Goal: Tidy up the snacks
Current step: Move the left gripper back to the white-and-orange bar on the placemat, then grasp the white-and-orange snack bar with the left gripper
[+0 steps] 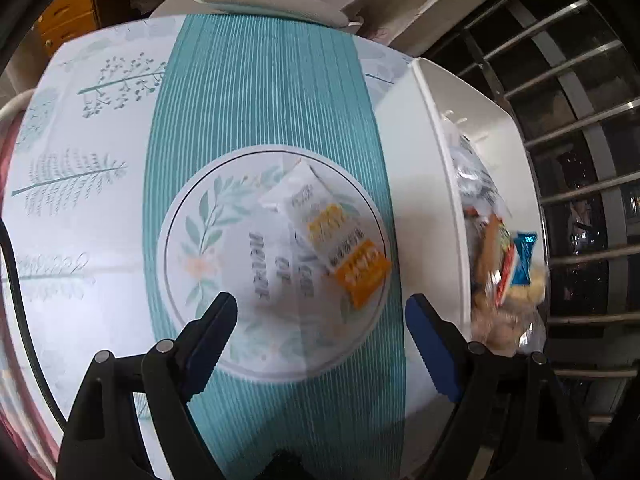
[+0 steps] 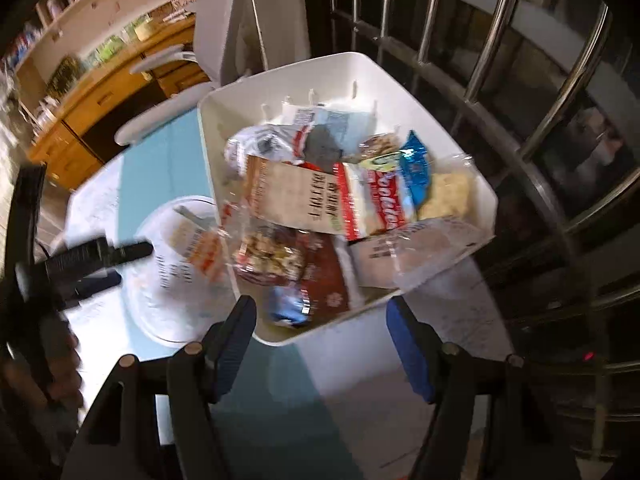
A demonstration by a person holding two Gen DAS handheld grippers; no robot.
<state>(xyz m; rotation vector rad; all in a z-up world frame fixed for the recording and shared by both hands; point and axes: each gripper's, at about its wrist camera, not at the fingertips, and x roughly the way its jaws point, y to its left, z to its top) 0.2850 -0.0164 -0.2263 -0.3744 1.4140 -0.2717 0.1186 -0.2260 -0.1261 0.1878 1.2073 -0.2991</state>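
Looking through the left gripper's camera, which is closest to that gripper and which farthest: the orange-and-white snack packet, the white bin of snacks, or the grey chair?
Measured from the left gripper:
1. Orange-and-white packet, just ahead, lying on the round printed patch of the tablecloth.
2. White bin, off to the right; its near end comes about as close as the packet, so these two are hard to separate.
3. Grey chair, beyond the table's far edge, plainly farthest.

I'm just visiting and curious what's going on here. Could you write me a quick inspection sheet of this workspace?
Surface: tablecloth, teal stripe, leaf prints.
Job's things: white bin piled with snack packs; orange-white packet lying outside it on the round print.
Clutter: nothing seen.
Grippers: left gripper open above the packet, empty; right gripper open over the bin's near edge, empty.
Cables: black cable at the table's left edge.
Surroundings: metal bars, wooden cabinet, chair.
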